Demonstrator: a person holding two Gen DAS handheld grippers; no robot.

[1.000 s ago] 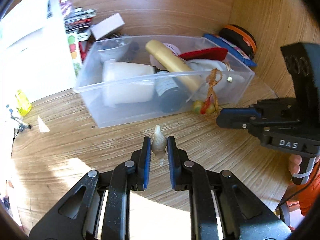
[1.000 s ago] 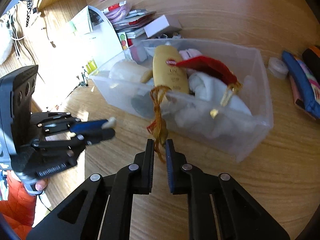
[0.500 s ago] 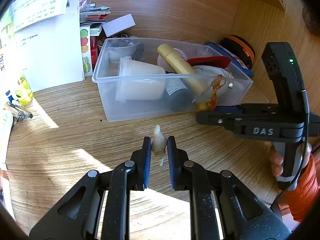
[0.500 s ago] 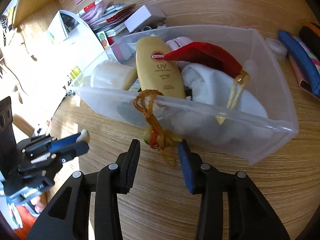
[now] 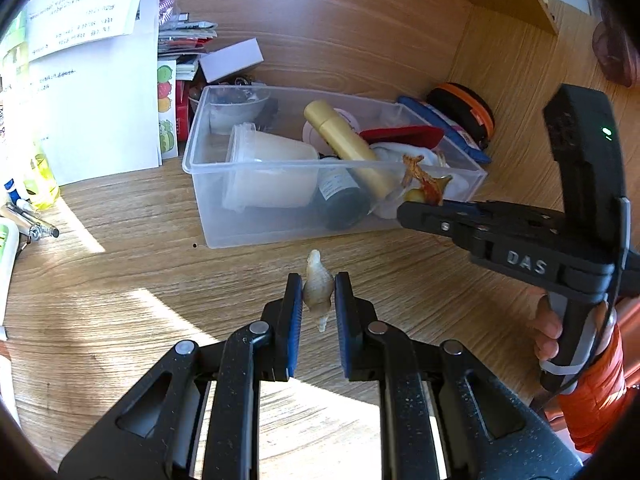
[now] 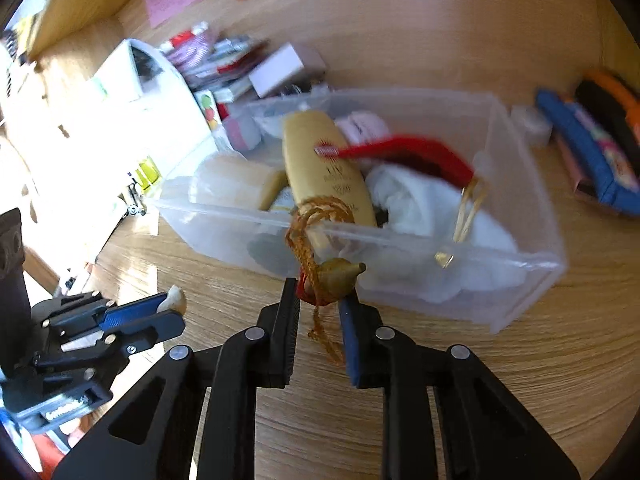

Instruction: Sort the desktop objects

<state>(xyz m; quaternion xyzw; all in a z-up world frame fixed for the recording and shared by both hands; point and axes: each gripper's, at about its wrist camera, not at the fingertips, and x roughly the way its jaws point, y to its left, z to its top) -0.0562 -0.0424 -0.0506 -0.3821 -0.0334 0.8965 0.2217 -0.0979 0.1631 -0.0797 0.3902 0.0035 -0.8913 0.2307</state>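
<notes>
A clear plastic bin on the wooden desk holds a yellow sunscreen tube, a white cup, a dark jar, a red pouch and white cloth. My left gripper is shut on a small pale seashell, in front of the bin. My right gripper is shut on a small gourd charm with a gold-brown cord; the cord hangs over the bin's front rim. The charm also shows in the left wrist view at the right gripper's tips.
White paper boxes and packets stand left of the bin. A yellow bottle and metal clips lie at far left. A blue case and black-orange case lie right of the bin, by the wooden side wall.
My right gripper, open around the charm half a second ago, has shut on it at the bin's front rim. My left gripper still holds the shell and has drawn back slightly.
</notes>
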